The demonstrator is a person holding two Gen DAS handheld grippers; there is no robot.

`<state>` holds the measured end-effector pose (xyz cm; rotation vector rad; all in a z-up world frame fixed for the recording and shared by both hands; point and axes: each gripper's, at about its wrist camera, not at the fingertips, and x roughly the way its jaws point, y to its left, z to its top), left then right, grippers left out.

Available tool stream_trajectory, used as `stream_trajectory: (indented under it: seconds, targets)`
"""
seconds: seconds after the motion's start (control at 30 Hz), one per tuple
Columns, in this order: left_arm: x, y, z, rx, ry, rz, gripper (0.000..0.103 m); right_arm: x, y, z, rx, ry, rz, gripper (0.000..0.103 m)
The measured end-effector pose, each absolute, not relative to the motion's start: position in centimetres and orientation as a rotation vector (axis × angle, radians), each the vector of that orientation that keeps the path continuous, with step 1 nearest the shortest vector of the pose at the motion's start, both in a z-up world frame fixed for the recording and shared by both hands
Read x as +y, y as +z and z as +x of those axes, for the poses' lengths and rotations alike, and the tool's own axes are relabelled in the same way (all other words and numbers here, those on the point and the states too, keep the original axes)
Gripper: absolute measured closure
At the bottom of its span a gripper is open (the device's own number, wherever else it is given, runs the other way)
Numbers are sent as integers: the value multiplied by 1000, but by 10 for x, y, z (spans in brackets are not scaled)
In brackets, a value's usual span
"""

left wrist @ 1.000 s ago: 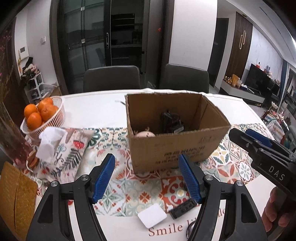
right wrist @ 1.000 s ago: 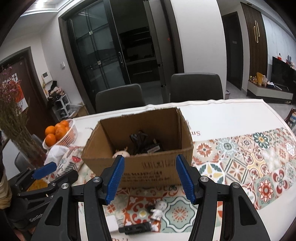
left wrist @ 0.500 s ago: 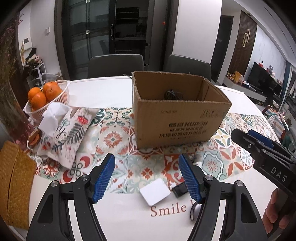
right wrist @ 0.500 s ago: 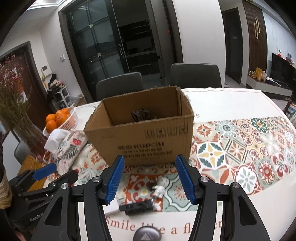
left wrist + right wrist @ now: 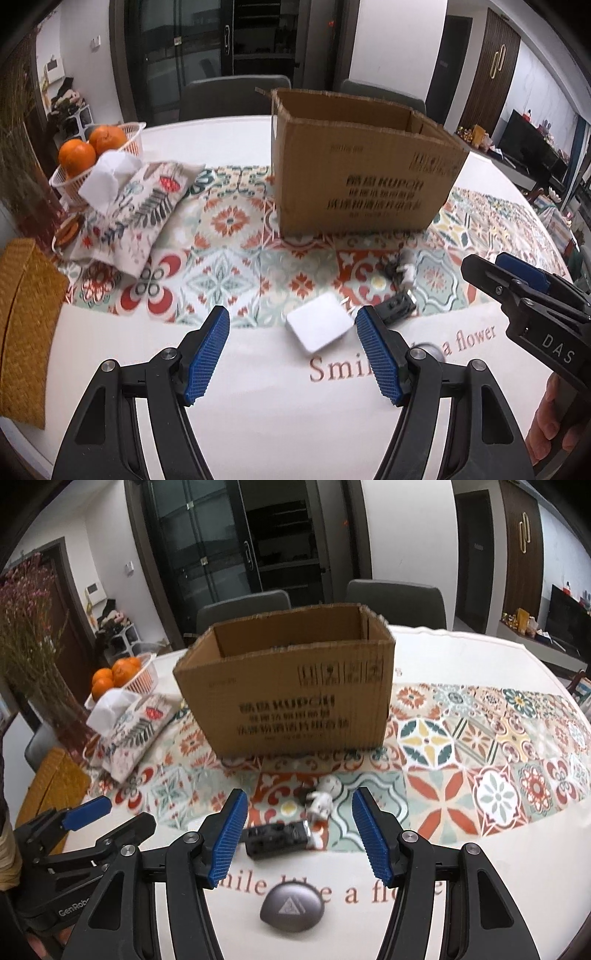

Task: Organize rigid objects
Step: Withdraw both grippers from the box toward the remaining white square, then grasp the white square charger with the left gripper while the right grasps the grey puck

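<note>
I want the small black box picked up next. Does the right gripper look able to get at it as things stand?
Probably yes. The right gripper is open and empty, and the black box lies flat on the table between its fingers. Only the white figurine beside it crowds things slightly.

The box (image 5: pixel 295 686) is brown cardboard, rough and dull, with torn edges. The tablecloth (image 5: pixel 480 867) looks smooth and a bit shiny, and the gray pebble-shaped thing (image 5: pixel 291 906) near us looks like smooth metal. Far left, the basket (image 5: pixel 127 142) is white plastic, and the tissue cover (image 5: pixel 144 206) is soft cloth.
</note>
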<state>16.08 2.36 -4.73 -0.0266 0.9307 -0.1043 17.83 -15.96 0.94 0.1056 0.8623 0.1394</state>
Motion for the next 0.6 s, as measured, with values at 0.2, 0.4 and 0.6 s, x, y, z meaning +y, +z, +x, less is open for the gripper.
stream_trajectory:
  seconds: [0.2,0.4,0.6]
  targets:
    - [27,-67,154,974,-100,-21,32,-152,-11,174,925,166,95,37]
    - [29,-83,150,1010,-109,-11,32,-146,-33,173,994,198,88,33]
    - [29,-99,144,1047,-121,-7,32,-142,-49,168,1049,209,74,30]
